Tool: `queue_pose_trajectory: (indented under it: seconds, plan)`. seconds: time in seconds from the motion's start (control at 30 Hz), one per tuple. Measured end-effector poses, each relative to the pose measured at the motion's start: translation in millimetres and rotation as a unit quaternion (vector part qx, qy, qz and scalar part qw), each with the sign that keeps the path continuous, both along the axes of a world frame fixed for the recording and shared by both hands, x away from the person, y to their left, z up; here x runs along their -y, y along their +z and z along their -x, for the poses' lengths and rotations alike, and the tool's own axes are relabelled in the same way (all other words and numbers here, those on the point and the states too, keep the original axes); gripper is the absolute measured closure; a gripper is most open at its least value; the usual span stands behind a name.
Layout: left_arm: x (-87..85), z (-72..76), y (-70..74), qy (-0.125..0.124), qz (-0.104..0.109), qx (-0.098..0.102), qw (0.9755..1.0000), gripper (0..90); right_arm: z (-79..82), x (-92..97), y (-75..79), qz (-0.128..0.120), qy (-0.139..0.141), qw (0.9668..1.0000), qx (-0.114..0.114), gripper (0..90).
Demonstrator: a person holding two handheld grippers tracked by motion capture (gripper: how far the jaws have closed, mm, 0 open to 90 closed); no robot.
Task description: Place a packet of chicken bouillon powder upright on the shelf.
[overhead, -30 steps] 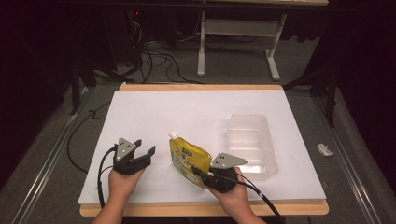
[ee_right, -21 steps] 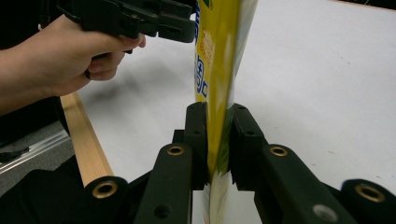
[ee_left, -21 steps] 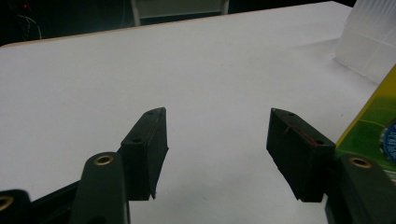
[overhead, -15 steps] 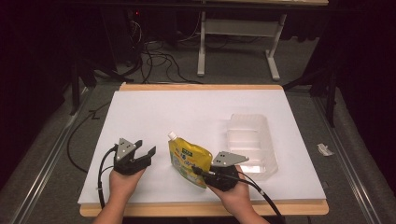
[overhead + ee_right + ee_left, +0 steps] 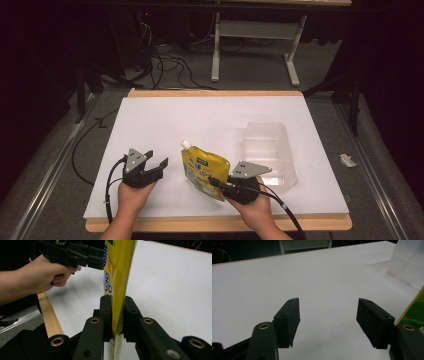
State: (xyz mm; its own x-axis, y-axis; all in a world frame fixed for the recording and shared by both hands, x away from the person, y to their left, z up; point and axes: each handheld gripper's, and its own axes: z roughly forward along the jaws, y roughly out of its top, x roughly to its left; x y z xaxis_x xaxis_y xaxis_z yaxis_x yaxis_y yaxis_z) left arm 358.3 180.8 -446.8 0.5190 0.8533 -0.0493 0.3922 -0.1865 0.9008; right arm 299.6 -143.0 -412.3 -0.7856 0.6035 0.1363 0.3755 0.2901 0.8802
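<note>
A yellow spouted pouch [image 5: 202, 170] with green and blue print stands tilted near the front middle of the white board [image 5: 200, 117]. My right gripper [image 5: 216, 182] is shut on its lower right corner; in the right gripper view the pads [image 5: 107, 312] pinch the pouch's edge [image 5: 117, 270]. My left gripper [image 5: 156, 158] rests to the left of the pouch, open, and apart from it. Its jaws have just been opening a little, and there is only bare board between the fingers [image 5: 289, 322]. A sliver of the pouch [image 5: 414, 312] shows at the right edge of the left gripper view.
A clear plastic tray [image 5: 270, 150] lies on the board to the right of the pouch, also visible as the tray [image 5: 409, 262] far right. The board's wooden front edge [image 5: 215, 223] runs just before the hands. Cables and table legs lie on the floor behind.
The pouch and the right gripper have shifted very slightly; the left hand has stayed in place.
</note>
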Motion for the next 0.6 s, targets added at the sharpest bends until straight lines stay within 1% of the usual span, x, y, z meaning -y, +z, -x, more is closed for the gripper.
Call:
queue_pose_trajectory:
  seconds: [0.07,0.37,0.6]
  plan:
    - [-0.3,-0.6,0.0,0.001,0.001,0.0,1.0,34.6,0.7,2.4,3.3,-0.005,0.001,1.0,0.003,81.9]
    - [-1.4,0.5,2.8,-0.003,-0.002,0.009,1.0,34.2,5.3,12.8,17.5,-0.011,0.007,0.9997,0.019,81.9]
    - [-0.9,0.5,1.8,-0.007,-0.003,0.005,1.0,34.5,6.1,21.4,29.1,-0.016,0.015,0.9993,0.03,81.9]
